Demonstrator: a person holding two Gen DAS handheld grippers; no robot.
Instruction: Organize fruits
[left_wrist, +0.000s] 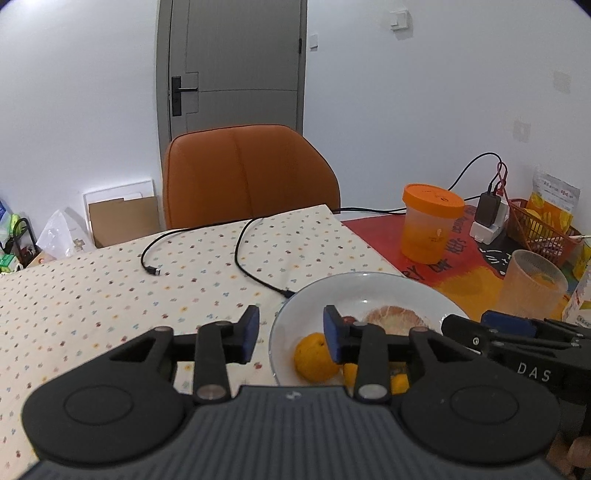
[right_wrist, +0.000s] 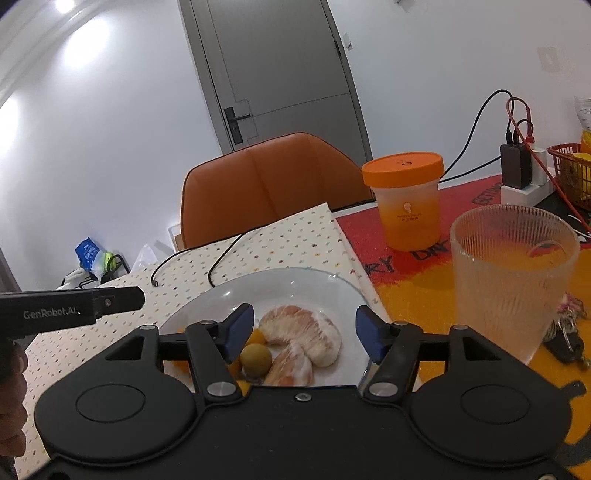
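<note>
So both grippers are sitting just behind the shallow white ceramic plate (right_wrist: 295, 284), and neither one is holding anything.

Starting at the left of the left wrist view: the left gripper (left_wrist: 291, 334) has its blue-padded fingers apart with nothing between them, hanging over the left rim of the plate and the dotted cream tablecloth (left_wrist: 110, 280). Just right of centre, low in that frame, a round orange citrus fruit (left_wrist: 316, 356) rests on the plate. A couple of smaller yellow-orange bits sit beside it, mostly hidden behind the finger.

In the right wrist view, the right gripper (right_wrist: 304, 332) is open too, fingers wide. Framed between them in the lower middle are a small round yellow-green fruit (right_wrist: 255, 359) and two peeled pale pink pomelo segments (right_wrist: 301, 334), touching each other.

To the right stand the orange-lidded translucent tub (right_wrist: 406, 199) and a ribbed frosted glass cup (right_wrist: 513, 273), and a red wire basket (right_wrist: 570, 170) is at the far right edge.

My take: everything's already on the plate, so this looks like backing off or lining up a nudge. If regripping, go for the firm round fruit first. The pomelo looks soft, so squeeze it gently from the sides and keep clear of the cup.
</note>
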